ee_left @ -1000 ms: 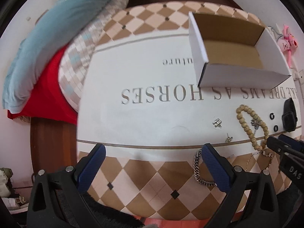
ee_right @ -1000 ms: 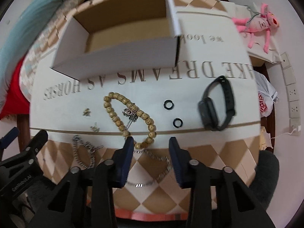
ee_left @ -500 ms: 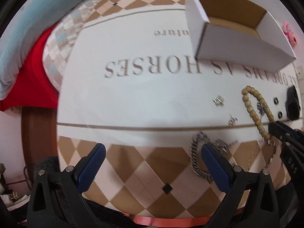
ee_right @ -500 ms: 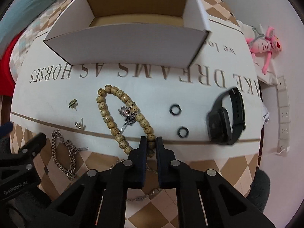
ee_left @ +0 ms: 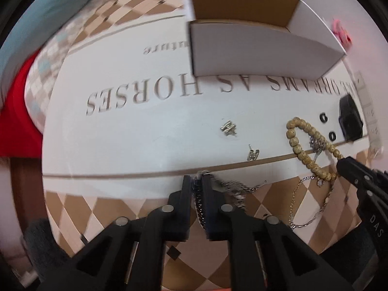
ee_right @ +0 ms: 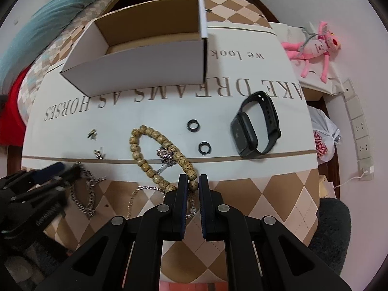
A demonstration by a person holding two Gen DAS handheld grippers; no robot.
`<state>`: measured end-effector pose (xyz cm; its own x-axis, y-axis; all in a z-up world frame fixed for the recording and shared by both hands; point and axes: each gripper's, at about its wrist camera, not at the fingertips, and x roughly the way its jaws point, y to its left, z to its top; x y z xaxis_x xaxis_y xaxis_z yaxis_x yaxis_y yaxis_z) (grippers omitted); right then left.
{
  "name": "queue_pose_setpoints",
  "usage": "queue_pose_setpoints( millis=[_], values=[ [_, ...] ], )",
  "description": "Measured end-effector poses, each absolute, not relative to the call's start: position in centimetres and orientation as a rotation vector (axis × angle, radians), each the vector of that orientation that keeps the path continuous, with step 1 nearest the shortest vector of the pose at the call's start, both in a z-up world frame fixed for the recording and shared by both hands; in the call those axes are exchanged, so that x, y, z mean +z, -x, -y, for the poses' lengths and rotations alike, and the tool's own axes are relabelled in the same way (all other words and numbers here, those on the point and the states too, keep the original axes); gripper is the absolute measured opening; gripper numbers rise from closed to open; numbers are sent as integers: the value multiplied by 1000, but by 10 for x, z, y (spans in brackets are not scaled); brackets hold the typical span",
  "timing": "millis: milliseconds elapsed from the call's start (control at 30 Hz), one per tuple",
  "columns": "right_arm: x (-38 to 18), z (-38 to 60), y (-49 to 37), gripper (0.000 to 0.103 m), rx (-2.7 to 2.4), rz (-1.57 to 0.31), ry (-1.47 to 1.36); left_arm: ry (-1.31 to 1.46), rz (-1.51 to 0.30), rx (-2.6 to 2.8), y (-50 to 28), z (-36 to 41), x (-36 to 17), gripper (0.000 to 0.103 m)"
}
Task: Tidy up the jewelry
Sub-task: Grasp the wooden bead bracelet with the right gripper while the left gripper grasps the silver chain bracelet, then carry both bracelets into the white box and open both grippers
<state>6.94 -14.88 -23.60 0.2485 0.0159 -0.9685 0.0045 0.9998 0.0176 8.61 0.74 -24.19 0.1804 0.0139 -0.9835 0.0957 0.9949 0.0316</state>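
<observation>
My left gripper [ee_left: 197, 181] is shut on the silver curb-chain bracelet [ee_left: 230, 189], which lies on the cloth near the front edge; it also shows in the right wrist view [ee_right: 84, 194]. My right gripper [ee_right: 193, 181] is shut on the near end of the wooden bead bracelet [ee_right: 155, 150], which also shows in the left wrist view [ee_left: 303, 145]. A thin silver chain [ee_left: 308, 206] lies under the beads. Two small silver earrings [ee_left: 228, 128] [ee_left: 253, 154], two black rings [ee_right: 194, 125] [ee_right: 205, 147] and a black smartwatch [ee_right: 254, 126] lie on the cloth. An open white cardboard box [ee_right: 150, 58] stands behind them.
The tablecloth [ee_left: 135, 145] is white with printed letters and a tan diamond border. A pink plush toy [ee_right: 312, 46] lies at the far right. A blue blanket [ee_right: 41, 24] and red fabric [ee_left: 17, 111] are at the left. Wall sockets [ee_right: 359, 126] are at the right.
My left gripper has shut from wide open onto the silver chain bracelet. My right gripper shut on the wooden beads half a second ago and still holds them. Both views have shifted forward.
</observation>
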Motion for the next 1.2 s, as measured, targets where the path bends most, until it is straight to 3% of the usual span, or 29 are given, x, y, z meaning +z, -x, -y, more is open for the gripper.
queue_pose_setpoints(
  millis=[200,600,967,1200],
  values=[
    [-239,162,-74,9,-6,-1304,-76,-9,-1364,-69,-80,-29,-231,5],
    [-182,149,-84,9,85,-1192,-100,103,-1216,-103,-60,-44,-143,5],
    [-90,147,-128,9,215,-1048,-157,134,-1071,-198,-132,-11,-66,5],
    [-72,150,-197,9,236,-1039,-158,125,-1095,-228,-204,-1,-70,5]
  ],
)
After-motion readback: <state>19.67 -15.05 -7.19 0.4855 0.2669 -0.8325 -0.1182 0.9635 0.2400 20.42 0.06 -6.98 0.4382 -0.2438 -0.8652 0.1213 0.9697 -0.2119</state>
